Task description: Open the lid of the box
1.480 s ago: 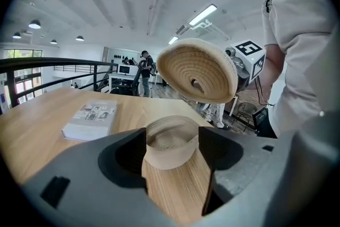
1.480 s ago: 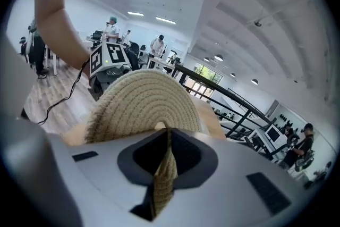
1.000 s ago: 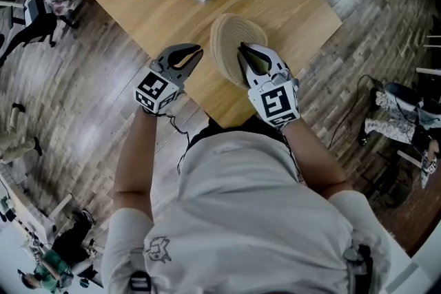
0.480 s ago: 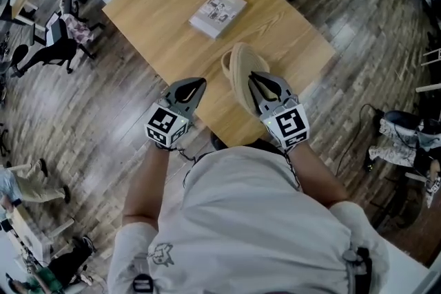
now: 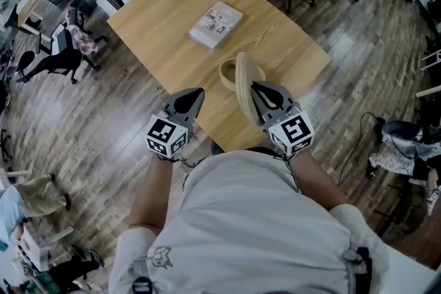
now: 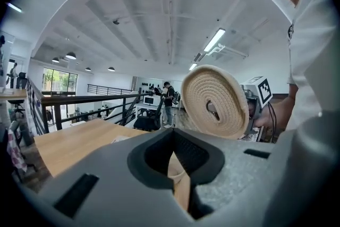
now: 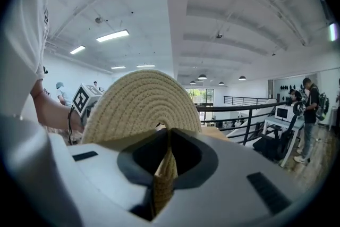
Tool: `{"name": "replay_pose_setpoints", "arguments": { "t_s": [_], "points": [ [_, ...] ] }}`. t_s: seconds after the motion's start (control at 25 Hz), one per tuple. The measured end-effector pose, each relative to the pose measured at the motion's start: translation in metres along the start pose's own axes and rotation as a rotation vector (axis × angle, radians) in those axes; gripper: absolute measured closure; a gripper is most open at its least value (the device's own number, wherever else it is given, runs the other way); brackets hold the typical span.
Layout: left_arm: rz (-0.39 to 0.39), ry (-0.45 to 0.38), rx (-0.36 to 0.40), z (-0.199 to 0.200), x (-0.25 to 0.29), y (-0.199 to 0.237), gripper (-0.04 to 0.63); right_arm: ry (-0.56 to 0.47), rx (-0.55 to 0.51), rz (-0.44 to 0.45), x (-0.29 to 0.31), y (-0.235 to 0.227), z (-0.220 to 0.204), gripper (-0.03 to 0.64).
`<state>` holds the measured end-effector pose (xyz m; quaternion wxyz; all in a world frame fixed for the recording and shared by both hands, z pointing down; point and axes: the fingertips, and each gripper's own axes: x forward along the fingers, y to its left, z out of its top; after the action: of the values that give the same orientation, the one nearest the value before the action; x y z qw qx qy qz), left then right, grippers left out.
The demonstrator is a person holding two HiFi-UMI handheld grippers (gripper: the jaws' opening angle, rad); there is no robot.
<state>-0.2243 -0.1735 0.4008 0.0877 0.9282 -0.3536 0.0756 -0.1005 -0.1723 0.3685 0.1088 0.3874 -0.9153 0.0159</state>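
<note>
Clamped in the right gripper (image 5: 256, 89): the round woven lid (image 5: 243, 94), with its coiled rim pinched between jaws that stand only slightly apart. Held upright on edge above the near part of the wooden desk (image 5: 165, 17), clear of the top, flat faces turned left and right. A small loop (image 6: 212, 110) at the middle of the face turned toward the left gripper (image 5: 193, 96).

Just behind the lid and lower, on the desk: the woven box (image 5: 225, 72), uncovered, with its round rim showing.

Left gripper shut tight with nothing held. Level with the right gripper over the desk's near edge. Left of the lid and apart from it, and not touching the box.

Farther back on the desk, well apart from the box: a flat white printed pack (image 5: 216, 24). All round the desk, a dark plank floor (image 5: 103, 134).
</note>
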Motion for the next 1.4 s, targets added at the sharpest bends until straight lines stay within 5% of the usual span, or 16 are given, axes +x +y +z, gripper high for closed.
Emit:
{"name": "replay_pose_setpoints", "arguments": {
  "t_s": [1.04,1.4],
  "points": [
    [0.108,-0.078,0.004,0.012,0.009,-0.196,0.591,-0.054,0.058,0.132,-0.167,-0.012,-0.029,0.586],
    [0.110,-0.083,0.029,0.012,-0.014,-0.219,0.591,-0.074,0.082,0.109,-0.194,0.006,-0.037,0.586]
  ]
}}
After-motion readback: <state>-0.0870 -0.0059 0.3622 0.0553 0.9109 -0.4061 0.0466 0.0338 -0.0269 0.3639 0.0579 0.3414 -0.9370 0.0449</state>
